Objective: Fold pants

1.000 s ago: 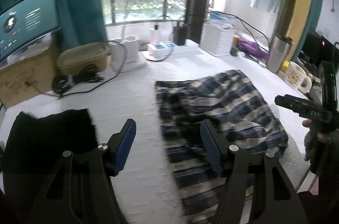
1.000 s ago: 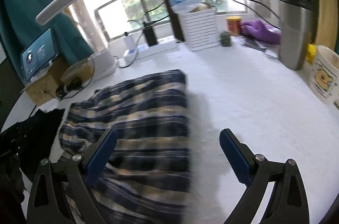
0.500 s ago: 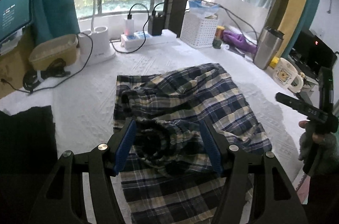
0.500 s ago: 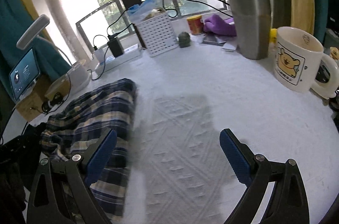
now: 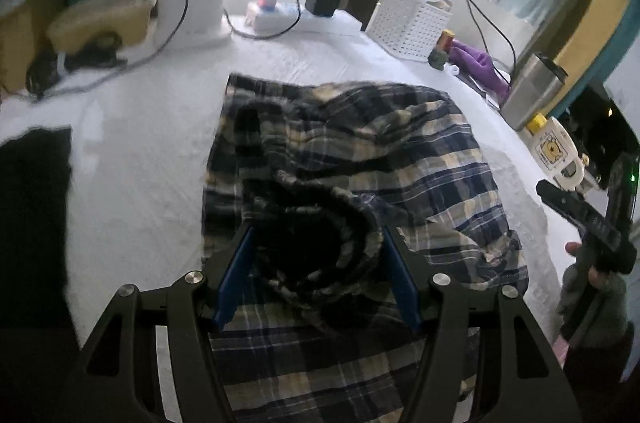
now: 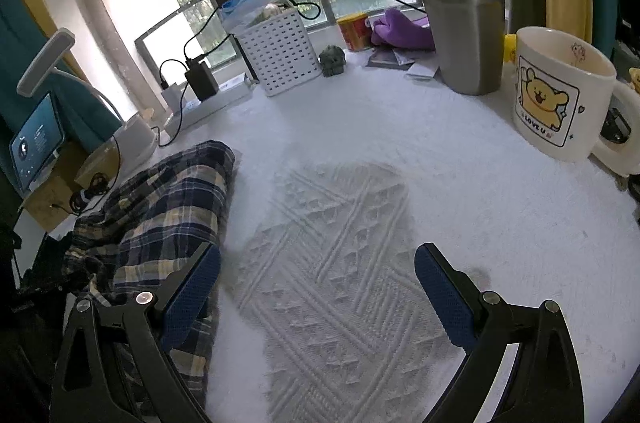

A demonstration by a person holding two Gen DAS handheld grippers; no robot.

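Note:
Blue, navy and cream plaid pants [image 5: 360,175] lie crumpled on the white textured cloth; they also show at the left of the right wrist view [image 6: 160,207]. My left gripper [image 5: 316,279] is open, its blue pads on either side of the bunched elastic waistband [image 5: 344,235], not closed on it. My right gripper [image 6: 316,295] is open and empty over bare cloth, to the right of the pants; it also shows at the right edge of the left wrist view [image 5: 588,219].
A black garment [image 5: 32,223] lies at the left. At the back stand a white basket [image 5: 412,23], power strip with cables [image 5: 276,15] and lamp base [image 5: 200,7]. A steel tumbler [image 6: 460,15] and bear mug [image 6: 560,91] stand at the right.
My left gripper moved right and forward from beside the black garment onto the pants' waistband. My right gripper swung right, off the pants and over bare cloth.

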